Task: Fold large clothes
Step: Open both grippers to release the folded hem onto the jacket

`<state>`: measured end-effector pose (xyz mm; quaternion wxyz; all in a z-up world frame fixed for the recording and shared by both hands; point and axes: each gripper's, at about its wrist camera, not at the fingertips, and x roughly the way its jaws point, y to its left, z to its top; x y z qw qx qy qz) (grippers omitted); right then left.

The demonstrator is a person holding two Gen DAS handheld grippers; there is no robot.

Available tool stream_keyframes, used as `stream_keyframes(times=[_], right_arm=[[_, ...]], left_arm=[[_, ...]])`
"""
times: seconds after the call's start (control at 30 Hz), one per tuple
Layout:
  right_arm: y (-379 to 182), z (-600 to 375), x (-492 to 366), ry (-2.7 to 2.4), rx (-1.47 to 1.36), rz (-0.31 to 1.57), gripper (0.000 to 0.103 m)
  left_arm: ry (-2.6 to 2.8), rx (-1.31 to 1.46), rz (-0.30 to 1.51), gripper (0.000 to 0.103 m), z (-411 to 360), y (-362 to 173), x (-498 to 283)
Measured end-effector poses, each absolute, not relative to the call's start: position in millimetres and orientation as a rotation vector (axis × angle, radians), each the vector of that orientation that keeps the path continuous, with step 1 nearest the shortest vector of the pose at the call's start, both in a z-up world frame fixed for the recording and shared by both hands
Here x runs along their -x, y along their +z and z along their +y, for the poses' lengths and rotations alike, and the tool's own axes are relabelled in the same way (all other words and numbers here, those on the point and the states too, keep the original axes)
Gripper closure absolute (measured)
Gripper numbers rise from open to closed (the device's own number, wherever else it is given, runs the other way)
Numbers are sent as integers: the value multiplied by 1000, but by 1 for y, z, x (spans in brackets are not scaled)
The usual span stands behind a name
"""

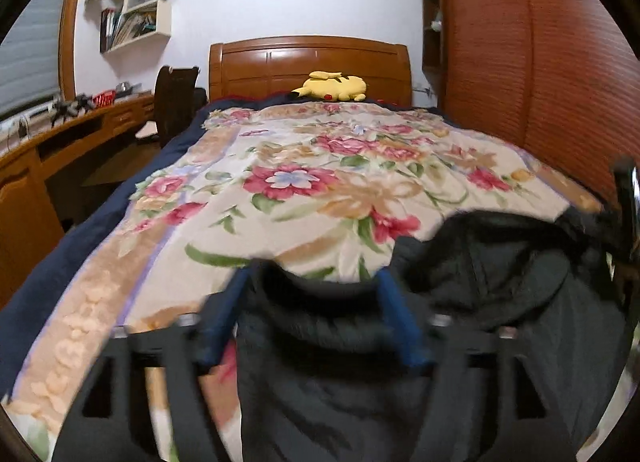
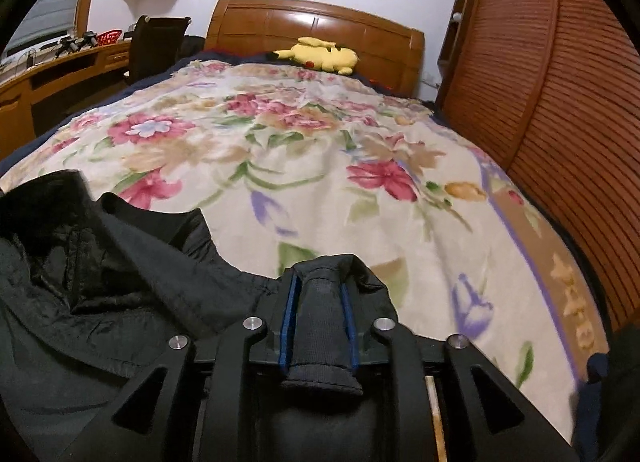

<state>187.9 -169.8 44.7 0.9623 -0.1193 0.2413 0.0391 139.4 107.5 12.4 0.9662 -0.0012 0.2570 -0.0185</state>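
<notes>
A large black jacket (image 1: 480, 282) lies crumpled at the near end of a bed, on a floral blanket (image 1: 300, 182). My left gripper (image 1: 314, 274) is open, its blue-padded fingers (image 1: 236, 302) wide apart, and a ribbed edge of the jacket lies loose between them. In the right wrist view the jacket (image 2: 100, 282) spreads to the left. My right gripper (image 2: 320, 278) is shut on a rolled fold of it, with both blue pads (image 2: 289, 314) against the cloth. The floral blanket (image 2: 320, 162) stretches away ahead.
A yellow plush toy (image 1: 334, 87) lies by the wooden headboard (image 1: 308, 62). A slatted wooden wardrobe (image 1: 540, 62) runs along the bed's right side. A desk (image 1: 60, 134) and dark chair (image 1: 176, 102) stand to the left, below wall shelves (image 1: 136, 22).
</notes>
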Motion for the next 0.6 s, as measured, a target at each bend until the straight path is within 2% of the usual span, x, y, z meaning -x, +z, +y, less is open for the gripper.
stream_keyframes(times=[0.03,0.07,0.1,0.13,0.17,0.6], right_arm=[[48,-170,-185,75,242,476,71],[50,-169,-181,71,241,464,54],[52,-169,-179,62,244,447,42],[55,-169,-173,68,242,429,23],[57,-170,-169,81,236,414,18],[50,-117,-123,403,274,442,18]], left_arm=[[-48,-2,515,23,104,12,-132],[-64,-1,522,23,99,12,-125],[-79,3,528,23,96,11,-119],[-91,9,532,23,94,11,-112],[-99,11,539,23,90,10,-104],[-138,96,525,23,93,-2,-39]])
